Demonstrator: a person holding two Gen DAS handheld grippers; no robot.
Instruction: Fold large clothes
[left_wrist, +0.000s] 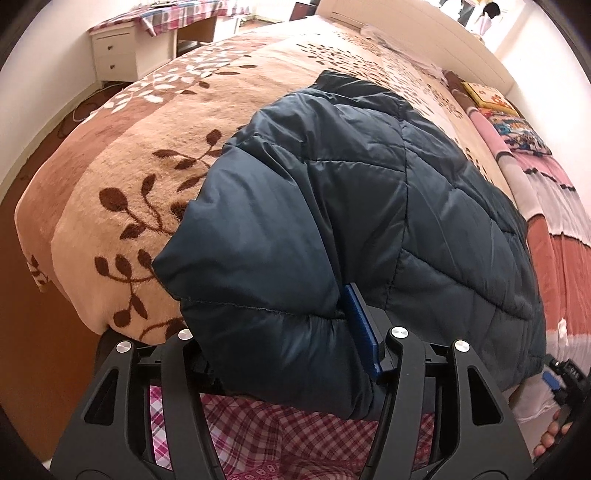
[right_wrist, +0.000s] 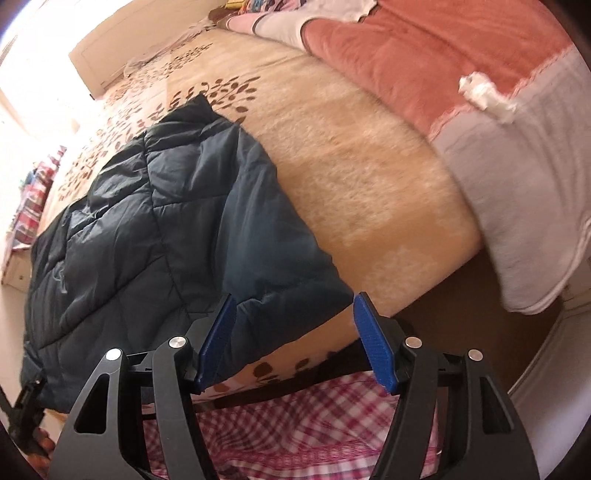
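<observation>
— Dark teal quilted puffer jacket (left_wrist: 369, 206): where?
— Folded on the leaf-patterned fleece bed blanket (left_wrist: 110, 177), near edge between both grippers.
— Fingers?
— Left gripper (left_wrist: 280, 339) spread around its bulge; right gripper (right_wrist: 295, 332) spread, empty, at its corner.

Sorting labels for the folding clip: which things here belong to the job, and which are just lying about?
Part of the job:
- dark quilted jacket
- left gripper
- right gripper

Just lying about:
- leaf-patterned blanket
- coral and grey bedding
- white drawer cabinet
- colourful pillow
</observation>
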